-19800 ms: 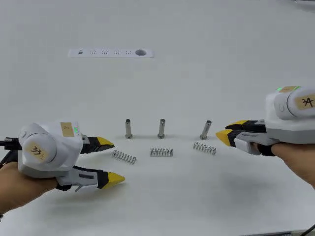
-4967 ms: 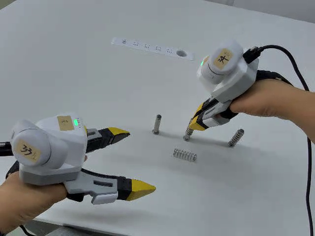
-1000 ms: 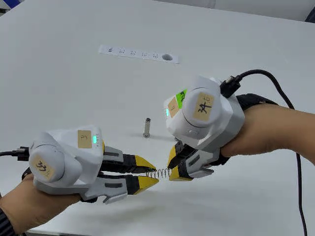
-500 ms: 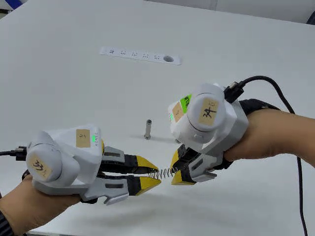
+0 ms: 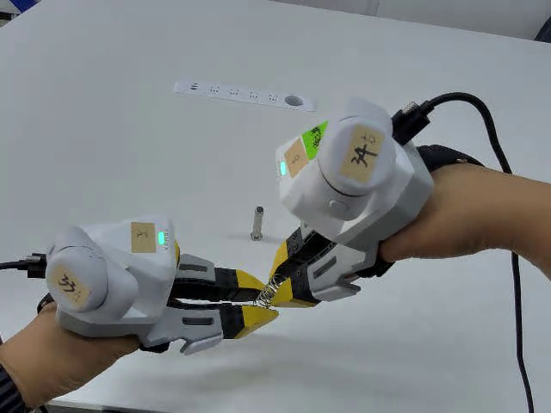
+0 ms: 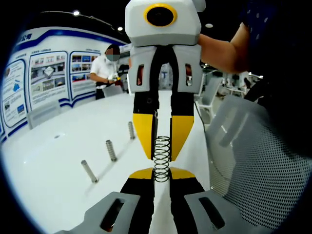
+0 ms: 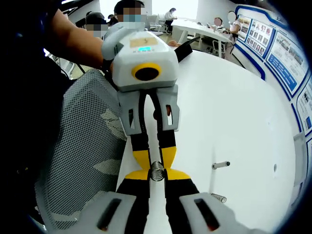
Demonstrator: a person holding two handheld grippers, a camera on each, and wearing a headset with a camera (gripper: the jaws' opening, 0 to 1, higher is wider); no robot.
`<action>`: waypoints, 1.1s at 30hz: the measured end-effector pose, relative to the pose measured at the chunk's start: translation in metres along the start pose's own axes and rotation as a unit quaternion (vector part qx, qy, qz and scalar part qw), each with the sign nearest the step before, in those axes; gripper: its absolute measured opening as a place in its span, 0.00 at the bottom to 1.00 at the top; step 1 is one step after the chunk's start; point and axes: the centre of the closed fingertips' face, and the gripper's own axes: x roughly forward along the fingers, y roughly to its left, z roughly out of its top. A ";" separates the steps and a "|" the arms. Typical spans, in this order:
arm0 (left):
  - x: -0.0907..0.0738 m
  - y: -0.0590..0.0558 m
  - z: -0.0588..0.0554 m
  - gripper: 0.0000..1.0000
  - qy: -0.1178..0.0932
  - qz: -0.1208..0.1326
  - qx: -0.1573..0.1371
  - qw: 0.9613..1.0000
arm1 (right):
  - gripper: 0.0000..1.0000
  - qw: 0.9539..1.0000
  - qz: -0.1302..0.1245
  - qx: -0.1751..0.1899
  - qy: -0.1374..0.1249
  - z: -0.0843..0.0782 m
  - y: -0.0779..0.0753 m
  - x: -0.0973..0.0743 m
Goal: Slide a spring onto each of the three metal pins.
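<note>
A small steel spring (image 5: 266, 294) hangs in the air between both grippers. My left gripper (image 5: 258, 299) is shut on one end; in the left gripper view the spring (image 6: 162, 163) rises from its jaws (image 6: 162, 174). My right gripper (image 5: 277, 288) comes in tilted from the upper right and pinches the other end, seen end-on (image 7: 156, 170) between its tips (image 7: 156, 175). A bare pin (image 5: 257, 222) stands behind the grippers. In the left gripper view the nearest pin (image 6: 89, 170) is bare, and the middle pin (image 6: 111, 150) looks spring-covered.
A white power strip (image 5: 244, 95) lies at the back of the white table (image 5: 129, 172). The right gripper's black cable (image 5: 482, 107) loops over the person's arm. A grey mesh chair (image 6: 258, 161) stands off the table's near edge. People stand in the background.
The right gripper has swung up and left, closing in on the left gripper. Less of the spring shows between the two sets of tips, and it now sits tilted.
</note>
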 end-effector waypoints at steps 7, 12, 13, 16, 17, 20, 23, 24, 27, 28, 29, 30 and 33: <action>0.000 0.002 -0.001 0.11 0.000 0.008 0.001 1.000 | 0.12 1.000 0.001 -0.003 0.007 -0.001 -0.002 0.002; 0.000 0.004 -0.004 0.19 0.007 0.014 -0.011 1.000 | 0.12 1.000 -0.005 -0.002 0.017 -0.006 -0.007 0.001; 0.000 0.004 -0.004 0.21 0.007 0.016 -0.013 1.000 | 0.12 1.000 -0.006 -0.001 0.018 -0.006 -0.008 0.000; -0.002 0.007 -0.004 0.26 0.005 0.022 -0.021 1.000 | 0.12 1.000 -0.008 0.002 0.018 -0.008 -0.010 -0.001; -0.002 0.008 -0.005 0.29 0.005 0.025 -0.023 0.999 | 0.12 1.000 -0.009 0.002 0.018 -0.008 -0.010 -0.002; -0.005 0.012 -0.006 0.36 0.005 0.037 -0.032 0.999 | 0.12 1.000 -0.013 0.007 0.017 -0.010 -0.015 -0.005; -0.009 0.017 -0.007 0.43 0.002 0.049 -0.041 0.998 | 0.12 1.000 -0.020 0.012 0.017 -0.011 -0.020 -0.008; -0.010 0.018 -0.008 0.46 0.002 0.051 -0.043 0.998 | 0.12 1.000 -0.022 0.013 0.016 -0.011 -0.021 -0.009; -0.012 0.021 -0.009 0.52 0.000 0.062 -0.051 0.997 | 0.12 0.999 -0.028 0.017 0.017 -0.012 -0.027 -0.013; -0.013 0.022 -0.010 0.54 -0.001 0.065 -0.054 0.996 | 0.12 0.999 -0.031 0.019 0.017 -0.012 -0.029 -0.015; -0.014 0.022 -0.010 0.56 -0.002 0.067 -0.056 0.996 | 0.12 0.999 -0.032 0.021 0.018 -0.013 -0.031 -0.016; -0.014 0.023 -0.011 0.58 -0.002 0.069 -0.058 0.996 | 0.12 0.999 -0.035 0.021 0.018 -0.012 -0.033 -0.017; -0.016 0.024 -0.013 0.63 -0.002 0.076 -0.065 0.995 | 0.12 0.999 -0.046 0.024 0.019 -0.011 -0.043 -0.023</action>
